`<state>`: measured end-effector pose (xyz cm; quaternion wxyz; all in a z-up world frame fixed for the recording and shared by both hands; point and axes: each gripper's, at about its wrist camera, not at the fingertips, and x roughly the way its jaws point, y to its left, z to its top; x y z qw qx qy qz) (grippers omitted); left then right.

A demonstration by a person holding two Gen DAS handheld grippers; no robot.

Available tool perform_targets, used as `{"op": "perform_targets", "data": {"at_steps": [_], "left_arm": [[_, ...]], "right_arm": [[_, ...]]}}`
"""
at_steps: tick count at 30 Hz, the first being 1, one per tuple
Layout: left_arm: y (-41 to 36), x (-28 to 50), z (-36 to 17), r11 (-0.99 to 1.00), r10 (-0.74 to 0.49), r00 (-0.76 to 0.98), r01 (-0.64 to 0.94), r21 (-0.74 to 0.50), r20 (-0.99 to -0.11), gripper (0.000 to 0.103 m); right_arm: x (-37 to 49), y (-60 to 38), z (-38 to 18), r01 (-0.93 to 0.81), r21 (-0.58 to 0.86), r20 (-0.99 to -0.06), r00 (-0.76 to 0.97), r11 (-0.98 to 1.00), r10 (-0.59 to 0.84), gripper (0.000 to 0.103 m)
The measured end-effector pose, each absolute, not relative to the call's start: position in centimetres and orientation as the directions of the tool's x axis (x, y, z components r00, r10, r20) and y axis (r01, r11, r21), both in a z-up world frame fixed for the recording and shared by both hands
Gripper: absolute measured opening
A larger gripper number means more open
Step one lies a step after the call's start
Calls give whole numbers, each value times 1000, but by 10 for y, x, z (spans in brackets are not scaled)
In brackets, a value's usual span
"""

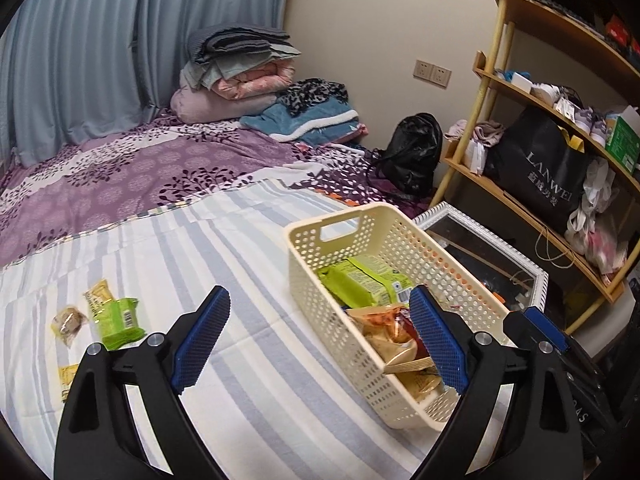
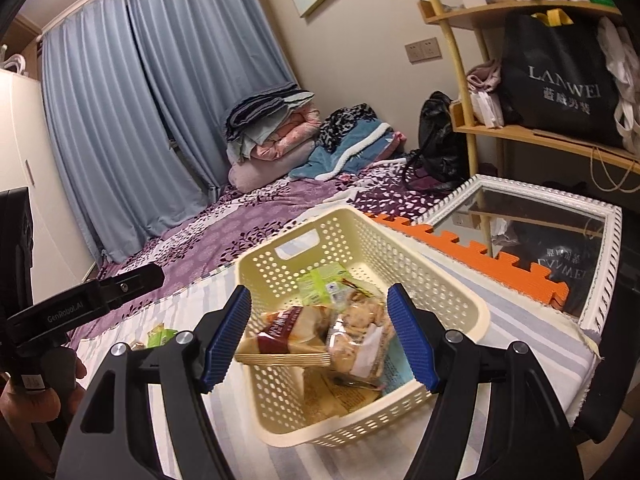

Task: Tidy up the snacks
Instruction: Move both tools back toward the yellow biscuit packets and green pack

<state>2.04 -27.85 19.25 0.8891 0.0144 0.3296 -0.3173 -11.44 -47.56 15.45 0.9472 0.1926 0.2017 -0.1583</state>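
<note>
Tilting downward over the striped sheet [image 1: 248, 380], the left gripper [image 1: 320, 344] is spread and empty; the right gripper [image 2: 320, 340], parted and empty, hangs above the snack-filled basket [image 2: 440, 304].

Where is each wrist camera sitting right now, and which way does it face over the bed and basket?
Left wrist: rides the left gripper, above the striped sheet, facing the cream basket; loose snacks lie left. Its open fingers and the right gripper's tip show.
Right wrist: rides the right gripper, looking down into the basket. Its open fingers, the left gripper's body and a hand show.
Shared: basket, bedding, curtains, shelf.
</note>
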Motion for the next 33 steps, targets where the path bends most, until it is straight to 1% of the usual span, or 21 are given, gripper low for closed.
{"op": "perform_targets", "data": {"at_steps": [5, 9, 13, 27, 33], "left_arm": [[-249, 20, 200, 819, -538, 617, 544, -183, -575, 92], [-225, 21, 204, 832, -526, 637, 522, -187, -564, 96], [-200, 24, 202, 848, -509, 649, 491, -200, -565, 96], [-94, 51, 162, 929, -369, 679, 277, -244, -635, 96], [-56, 59, 142, 948, -312, 679, 176, -264, -664, 96]], "right_arm": [[-109, -452, 163, 337, 278, -433, 880, 900, -196, 70], [-104, -432, 169, 310, 255, -431, 884, 916, -179, 70], [-97, -413, 173, 282, 232, -432, 887, 931, -161, 70], [-63, -351, 162, 151, 197, -491, 870, 969, -36, 70], [-55, -340, 154, 134, 188, -518, 855, 973, -18, 71]]}}
